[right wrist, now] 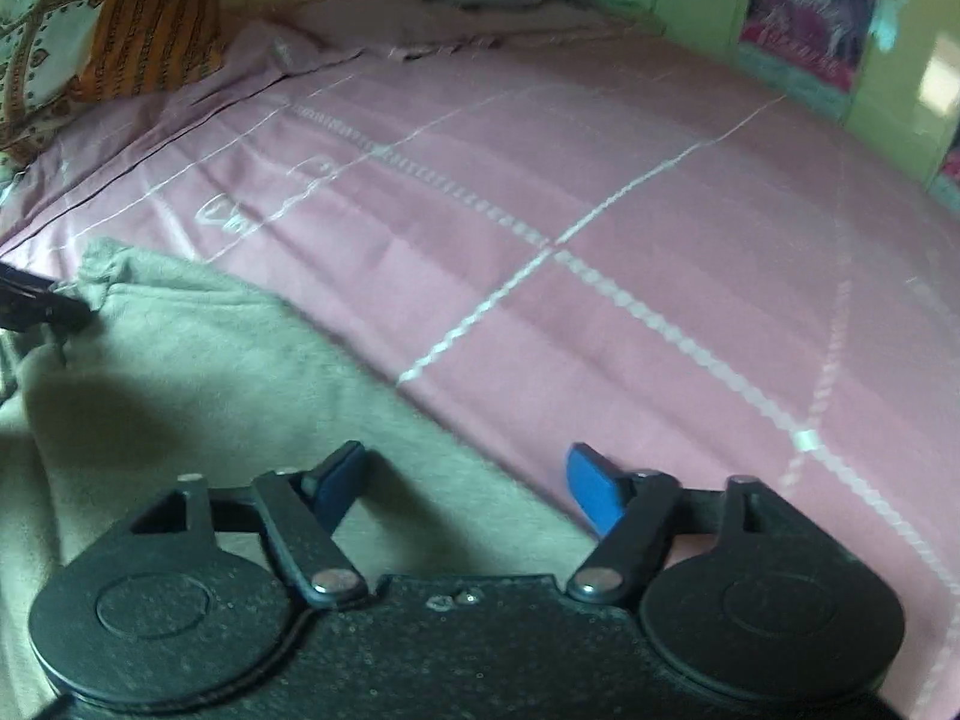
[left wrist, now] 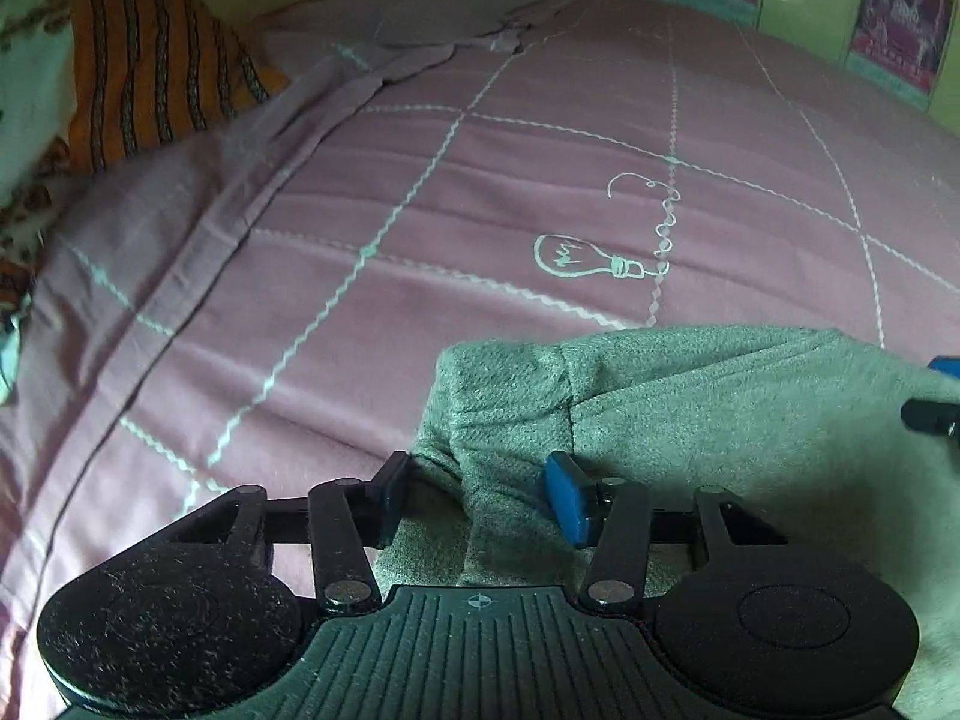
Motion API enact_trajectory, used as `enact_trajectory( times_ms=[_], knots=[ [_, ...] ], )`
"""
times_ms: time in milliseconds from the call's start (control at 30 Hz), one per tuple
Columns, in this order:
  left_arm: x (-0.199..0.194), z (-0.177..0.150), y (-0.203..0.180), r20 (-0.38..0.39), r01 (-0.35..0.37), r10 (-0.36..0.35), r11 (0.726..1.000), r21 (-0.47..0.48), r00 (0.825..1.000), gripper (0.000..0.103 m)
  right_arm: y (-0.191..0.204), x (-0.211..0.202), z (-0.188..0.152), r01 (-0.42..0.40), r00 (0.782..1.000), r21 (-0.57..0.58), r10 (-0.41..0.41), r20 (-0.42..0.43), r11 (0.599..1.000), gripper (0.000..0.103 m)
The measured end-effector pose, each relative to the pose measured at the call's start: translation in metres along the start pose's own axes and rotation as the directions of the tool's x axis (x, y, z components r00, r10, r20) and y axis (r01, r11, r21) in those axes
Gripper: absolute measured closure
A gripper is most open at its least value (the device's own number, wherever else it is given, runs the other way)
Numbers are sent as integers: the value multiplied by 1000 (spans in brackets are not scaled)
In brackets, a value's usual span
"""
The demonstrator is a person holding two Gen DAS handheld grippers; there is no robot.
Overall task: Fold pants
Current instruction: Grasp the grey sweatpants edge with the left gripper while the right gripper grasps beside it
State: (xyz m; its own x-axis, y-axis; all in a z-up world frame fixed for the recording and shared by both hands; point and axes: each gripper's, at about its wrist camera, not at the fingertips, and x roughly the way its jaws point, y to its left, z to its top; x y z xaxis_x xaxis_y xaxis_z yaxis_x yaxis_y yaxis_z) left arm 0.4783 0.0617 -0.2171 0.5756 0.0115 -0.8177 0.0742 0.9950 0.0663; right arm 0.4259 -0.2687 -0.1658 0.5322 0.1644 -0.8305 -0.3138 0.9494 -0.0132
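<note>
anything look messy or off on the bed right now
Mostly the grey pants: they lie bunched and creased near the left gripper, not flat. The pink bedsheet is rumpled along its far edge.

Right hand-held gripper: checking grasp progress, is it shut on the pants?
No, the right hand-held gripper is open, its fingers wide apart above the grey pants edge.

No words, brands or numbers can be read. The posters (left wrist: 900,30) on the wall carry what may be lines of print, too blurred to make out. The pink bedsheet (left wrist: 540,138) bears only a drawn light bulb (left wrist: 591,258), and the left gripper's body a small crosshair mark (left wrist: 478,602).
</note>
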Motion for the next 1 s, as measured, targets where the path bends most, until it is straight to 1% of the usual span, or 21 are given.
enact_trajectory(
  times_ms=[33,67,133,200,300,333,400,433,500,600,667,700,733,767,833,867,900,933,1000],
  knots=[
    [-3,-1,1,8,-11,11,1000,-3,1000,62,4,-1,0,-20,1000,-17,20,5,1000,85],
    [-6,-1,1,18,-24,24,1000,-9,1000,69,9,-2,0,-42,999,-31,42,0,999,92],
    [-15,-2,2,38,-57,58,998,-11,998,79,20,-10,-1,-16,1000,-60,17,8,998,96],
    [-27,-4,6,52,-61,62,998,-23,997,82,30,-29,-7,-7,999,-82,10,39,997,97],
    [-58,-10,15,83,-46,50,998,-43,995,89,49,-88,-24,-33,990,-94,46,136,995,97],
    [-69,-14,18,84,-46,50,998,-45,995,102,58,-111,-34,-43,986,-109,60,155,993,97],
    [-93,-29,24,75,-21,27,997,-70,997,102,76,-150,-57,-57,980,-129,80,181,990,97],
    [-104,-38,26,75,-21,26,997,-70,997,102,87,-168,-72,-62,978,-142,88,186,988,97],
    [-124,-61,29,62,-14,18,998,-64,998,102,108,-193,-103,-76,978,-136,100,181,988,97],
    [-144,-99,38,7,14,-13,994,-105,1000,102,139,-204,-147,-108,983,-100,122,141,989,97],
    [-151,-120,43,-35,24,-29,992,-125,999,102,161,-199,-178,-120,987,-70,127,103,990,96],
    [-152,-131,46,-63,39,-48,989,-141,997,102,170,-195,-189,-105,989,-68,111,95,992,91],
    [-153,-140,52,-93,48,-65,984,-170,994,102,178,-189,-200,-97,992,-61,102,69,993,84],
    [-155,-149,58,-119,53,-79,978,-203,990,102,181,-184,-206,-91,994,-45,94,54,995,84],
    [-162,-161,69,-146,60,-99,965,-254,984,102,180,-187,-210,-77,995,4,77,71,997,82],
    [-167,-165,74,-146,61,-103,962,-266,984,101,177,-193,-209,-81,994,35,78,77,996,81],
    [-173,-168,80,-140,65,-109,956,-285,984,101,174,-200,-209,-92,993,70,85,87,993,78],
    [-179,-171,85,-133,77,-124,946,-315,983,98,167,-210,-210,-103,991,117,91,102,988,72],
    [-188,-177,89,-117,118,-172,922,-368,978,71,156,-221,-213,-103,990,183,83,117,978,67]
  ],
)
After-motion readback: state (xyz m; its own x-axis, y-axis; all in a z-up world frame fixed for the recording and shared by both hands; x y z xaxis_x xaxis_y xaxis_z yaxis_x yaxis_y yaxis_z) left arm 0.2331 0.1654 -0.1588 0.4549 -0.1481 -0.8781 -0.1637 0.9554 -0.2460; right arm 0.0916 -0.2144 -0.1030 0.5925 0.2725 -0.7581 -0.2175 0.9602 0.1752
